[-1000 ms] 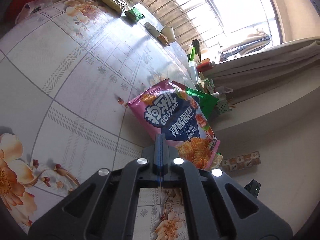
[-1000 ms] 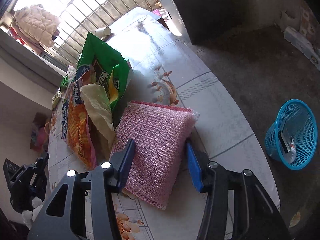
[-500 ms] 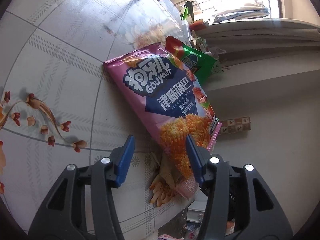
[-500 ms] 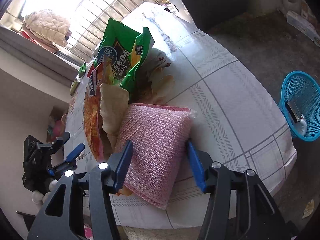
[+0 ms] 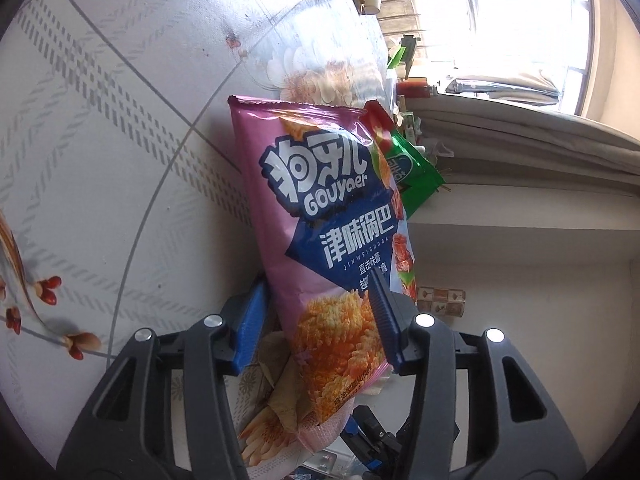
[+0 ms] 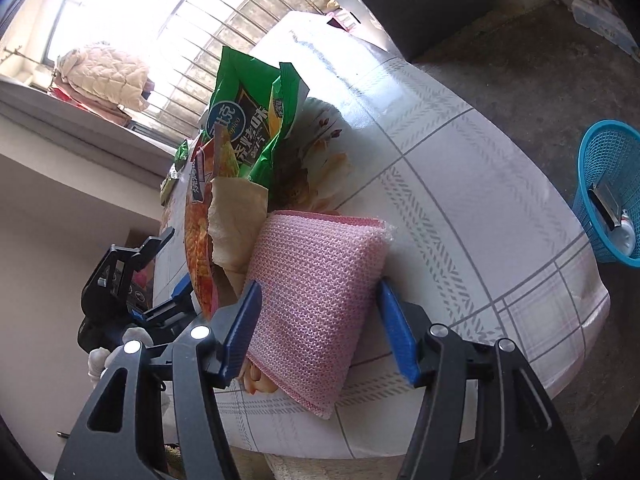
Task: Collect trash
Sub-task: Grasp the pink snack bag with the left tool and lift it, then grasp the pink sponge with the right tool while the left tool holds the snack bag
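left gripper [image 5: 316, 320]: jaws have just been closing around the low end of the pink snack bag [image 5: 320, 216]; pads not clearly pressing it.
right gripper [image 6: 320, 320]: jaws apart and just been widening, straddling the pink knitted cloth [image 6: 316, 292] without clamping.
trash: pink bag and green snack bag [image 6: 252, 120] lie on the table [image 6: 460, 208].
step: lining up the grasp on the pink bag.
next: finish closing, lift, carry to the blue basket [image 6: 608, 184] on the floor.

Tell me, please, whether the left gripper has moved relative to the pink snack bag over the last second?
Yes. The left gripper has come in toward the pink snack bag lying on the table; its jaws, shut earlier, have opened and then been closing, and now straddle the bag's lower end.
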Available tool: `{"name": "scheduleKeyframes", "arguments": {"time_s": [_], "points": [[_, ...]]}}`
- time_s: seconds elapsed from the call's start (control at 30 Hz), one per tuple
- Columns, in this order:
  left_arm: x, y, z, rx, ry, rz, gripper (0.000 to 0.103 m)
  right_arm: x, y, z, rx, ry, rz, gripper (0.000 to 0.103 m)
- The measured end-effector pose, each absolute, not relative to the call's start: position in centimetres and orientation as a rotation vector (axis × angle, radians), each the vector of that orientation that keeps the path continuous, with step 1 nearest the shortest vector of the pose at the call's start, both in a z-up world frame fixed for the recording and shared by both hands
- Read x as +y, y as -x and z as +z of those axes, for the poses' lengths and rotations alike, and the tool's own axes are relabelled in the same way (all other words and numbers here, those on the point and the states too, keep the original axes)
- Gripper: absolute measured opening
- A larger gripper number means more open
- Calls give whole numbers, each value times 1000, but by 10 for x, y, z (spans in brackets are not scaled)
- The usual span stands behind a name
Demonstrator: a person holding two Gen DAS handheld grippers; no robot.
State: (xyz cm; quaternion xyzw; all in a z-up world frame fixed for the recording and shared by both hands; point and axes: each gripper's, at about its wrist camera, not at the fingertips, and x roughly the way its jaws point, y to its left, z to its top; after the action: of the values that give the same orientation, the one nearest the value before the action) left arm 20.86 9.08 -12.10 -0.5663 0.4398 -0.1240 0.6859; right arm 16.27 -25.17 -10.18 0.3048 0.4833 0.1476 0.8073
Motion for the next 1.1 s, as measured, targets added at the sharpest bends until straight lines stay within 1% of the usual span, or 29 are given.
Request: {"name": "scheduleKeyframes", "arguments": {"time_s": [0.07,0.13,0.2,0.23,0.3,0.33,0.43,0.57,0.7,0.83,0.9,0.93,1.0,1.1], "points": [[90,-209,-126,992,1285,-263,28,-251,-161,-102,1031,-657,315,58],[90,-209,-129,989,1285,-257,21,-250,-160,-102,1030,-654,303,54],[92,-209,-129,969,1275,-257,18,-251,-158,-103,1031,-647,291,48],[93,-208,-127,959,1266,-259,13,-252,-157,-104,1030,-652,288,46],[95,-207,-121,930,1252,-266,9,-255,-156,-106,1028,-672,291,41],[96,-206,-118,913,1249,-274,6,-257,-155,-106,1026,-685,295,40],[104,-204,-109,858,1251,-299,1,-262,-152,-107,1017,-714,304,36],[114,-201,-101,815,1242,-302,1,-275,-149,-105,995,-773,333,30],[123,-195,-94,790,1211,-285,1,-293,-146,-100,976,-795,341,30],[126,-189,-84,790,1126,-254,1,-303,-142,-91,981,-716,287,30],[128,-184,-79,787,1091,-246,1,-304,-142,-86,991,-638,229,34],[128,-182,-77,784,1074,-243,1,-304,-141,-84,992,-603,198,38],[126,-179,-72,780,1042,-240,1,-301,-140,-79,980,-564,169,67],[123,-177,-68,783,1018,-244,1,-291,-142,-76,979,-523,154,77]]}}
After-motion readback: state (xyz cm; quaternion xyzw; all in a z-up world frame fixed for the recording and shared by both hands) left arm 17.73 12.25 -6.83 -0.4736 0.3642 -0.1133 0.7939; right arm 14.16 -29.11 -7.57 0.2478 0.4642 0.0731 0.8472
